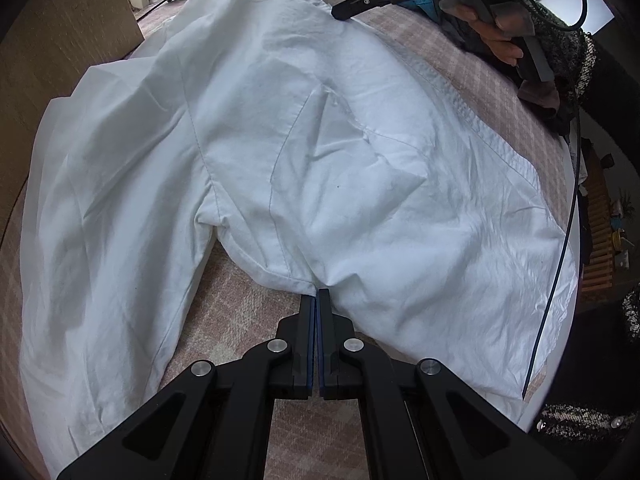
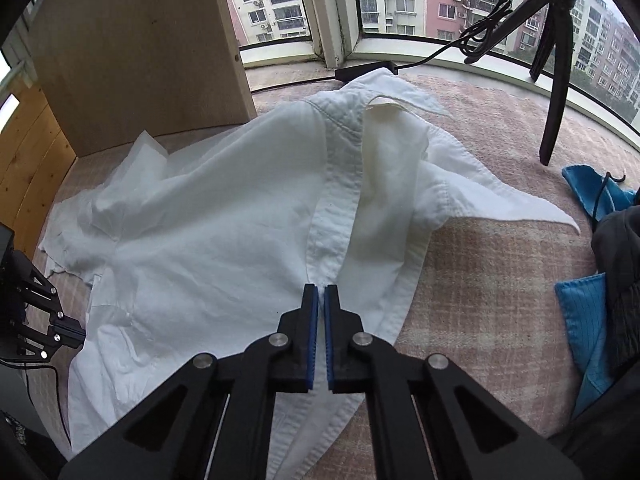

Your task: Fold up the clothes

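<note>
A white shirt lies spread and creased on a pink plaid blanket. My left gripper is shut, pinching a point of the shirt's near hem edge. In the right wrist view the shirt shows its collar at the far end, and its button placket runs down to my right gripper. That gripper is shut on the placket's lower end. The right gripper also shows at the top of the left wrist view, held by a hand. The left gripper sits at the shirt's left edge.
A wooden panel stands at the far left by the window. A black tripod and cable rest at the sill. Blue cloth and dark clothes are piled on the right. A thin cable crosses the shirt's right side.
</note>
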The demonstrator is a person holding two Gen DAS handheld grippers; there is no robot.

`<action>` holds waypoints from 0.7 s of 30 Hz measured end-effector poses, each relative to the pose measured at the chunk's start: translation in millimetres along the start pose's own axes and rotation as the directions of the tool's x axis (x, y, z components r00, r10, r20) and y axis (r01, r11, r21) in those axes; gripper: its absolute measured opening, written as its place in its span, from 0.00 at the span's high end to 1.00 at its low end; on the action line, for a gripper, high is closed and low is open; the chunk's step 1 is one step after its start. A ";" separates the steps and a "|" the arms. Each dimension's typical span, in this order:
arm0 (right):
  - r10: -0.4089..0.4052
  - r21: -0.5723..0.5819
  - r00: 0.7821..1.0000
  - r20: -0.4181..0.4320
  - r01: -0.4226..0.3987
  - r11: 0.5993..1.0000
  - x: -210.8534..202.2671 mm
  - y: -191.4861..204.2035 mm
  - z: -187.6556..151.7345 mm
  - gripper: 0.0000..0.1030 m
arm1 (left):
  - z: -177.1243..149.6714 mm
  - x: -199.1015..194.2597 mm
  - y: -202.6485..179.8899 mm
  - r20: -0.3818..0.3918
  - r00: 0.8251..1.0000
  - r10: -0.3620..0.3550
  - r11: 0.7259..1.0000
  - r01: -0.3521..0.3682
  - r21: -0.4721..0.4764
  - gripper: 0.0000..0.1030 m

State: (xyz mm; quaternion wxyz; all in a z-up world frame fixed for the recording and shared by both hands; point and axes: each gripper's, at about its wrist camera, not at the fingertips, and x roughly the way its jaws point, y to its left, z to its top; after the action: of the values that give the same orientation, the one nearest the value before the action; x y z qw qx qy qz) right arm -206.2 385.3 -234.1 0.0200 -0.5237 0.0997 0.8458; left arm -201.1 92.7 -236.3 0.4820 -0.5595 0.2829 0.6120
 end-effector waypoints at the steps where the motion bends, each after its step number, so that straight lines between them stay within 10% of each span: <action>1: -0.014 0.002 1.000 -0.004 0.014 1.000 1.1 -1.3 -1.4 0.97 | -0.3 0.1 -0.2 0.000 1.000 0.001 1.000 -0.001 0.000 1.00; 13: -0.190 -0.018 0.980 -0.056 0.190 0.982 -0.5 6.7 -2.6 0.95 | -7.6 -13.8 10.0 0.036 0.999 -0.008 0.999 0.009 -0.041 1.00; 17: -0.141 0.050 0.990 -0.015 0.141 0.989 -48.6 19.0 -20.3 0.84 | -12.3 -20.6 11.7 0.047 0.999 0.012 0.999 -0.011 -0.033 0.99; 21: 0.096 0.064 0.995 -0.026 -0.094 0.993 -83.1 82.8 -70.2 0.84 | -36.1 -31.1 -1.2 0.061 0.998 -0.014 0.999 0.016 -0.036 0.99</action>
State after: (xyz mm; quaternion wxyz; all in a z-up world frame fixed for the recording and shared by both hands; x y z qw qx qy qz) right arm -118.3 296.8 -178.2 -0.0053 -0.5297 0.1514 0.8345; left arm -187.9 52.7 -213.9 0.4847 -0.5514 0.2526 0.6303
